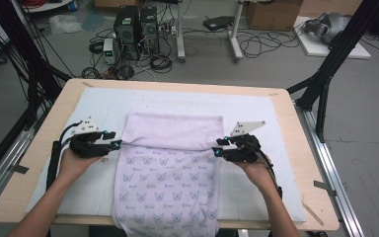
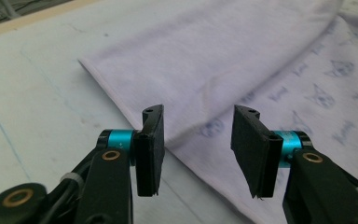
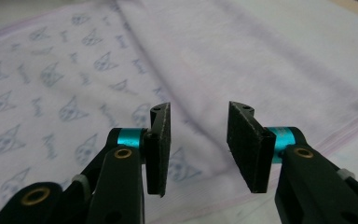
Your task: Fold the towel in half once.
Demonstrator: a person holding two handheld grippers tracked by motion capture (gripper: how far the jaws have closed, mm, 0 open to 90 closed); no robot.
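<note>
A pale lilac towel (image 1: 170, 168) printed with blue cat faces lies lengthwise on the white mat, its near end hanging over the table's front edge. Its far part is folded back toward me and shows the plain side (image 1: 175, 131). My left gripper (image 1: 117, 144) sits at the towel's left edge by the fold line, jaws apart, with nothing pressed between the pads. In the left gripper view the towel (image 2: 242, 56) lies just beyond that gripper (image 2: 198, 140). My right gripper (image 1: 216, 148) is at the right edge of the fold, also open (image 3: 198, 140) over the towel (image 3: 74, 70).
The white mat (image 1: 256, 113) covers most of the wooden table (image 1: 303, 163). Black frame struts (image 1: 325, 69) rise at both far corners. Computer towers (image 1: 135, 29), cables and boxes stand on the floor beyond the far edge.
</note>
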